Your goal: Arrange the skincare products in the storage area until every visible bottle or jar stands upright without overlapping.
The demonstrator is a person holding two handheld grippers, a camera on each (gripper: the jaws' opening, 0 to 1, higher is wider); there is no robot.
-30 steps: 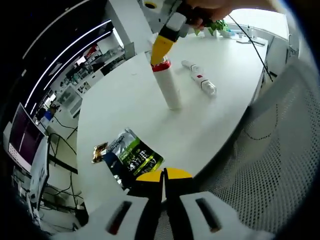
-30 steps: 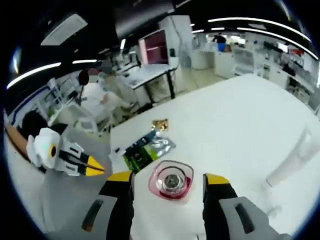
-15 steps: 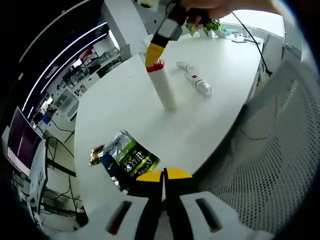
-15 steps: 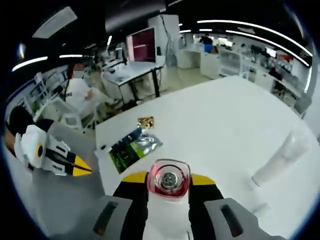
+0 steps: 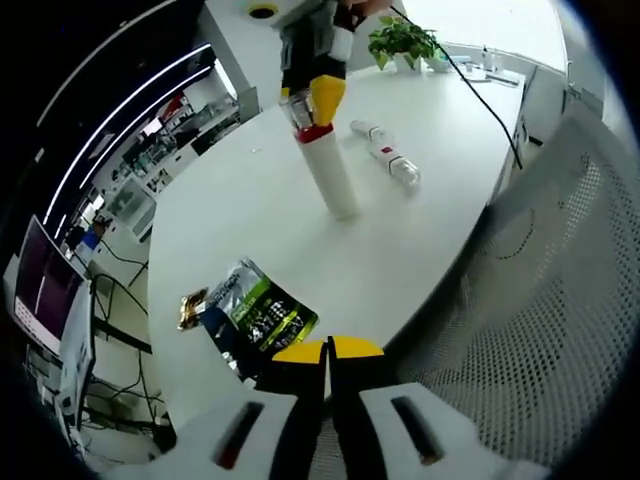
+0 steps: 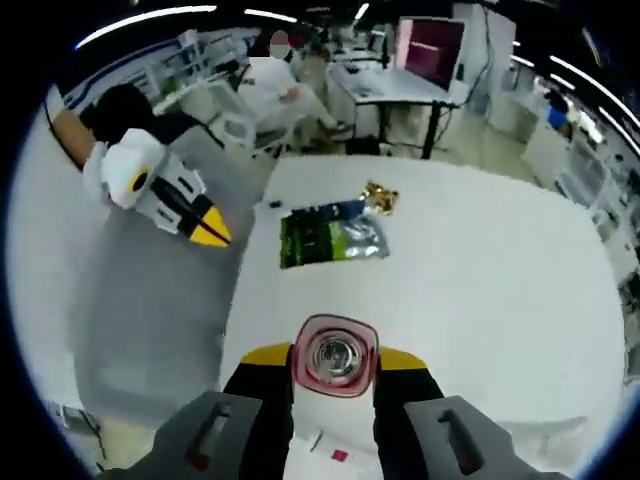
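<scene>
A white bottle [image 5: 328, 172] with a red cap [image 6: 334, 356] stands upright in the middle of the white table [image 5: 240, 210]. My right gripper [image 6: 334, 358] is shut on that cap from above; in the left gripper view, the right gripper [image 5: 312, 95] comes down from the top. A second white tube [image 5: 386, 164] with a red label lies flat just beyond the bottle. My left gripper [image 5: 328, 350] is shut with nothing in it, off the table's near edge. In the right gripper view, the left gripper [image 6: 168, 198] hangs over a grey mesh chair.
A green and black foil sachet [image 5: 256, 315] lies near the table's edge, close to my left gripper, with a small gold wrapper [image 5: 196, 308] beside it. A grey mesh chair [image 5: 520, 300] stands against the table. A potted plant [image 5: 400, 40] sits at the far end.
My right gripper's jaws have closed from wide apart onto the red cap, and the right gripper view has swung round above the bottle. The bottle still stands upright. The left gripper has hardly moved.
</scene>
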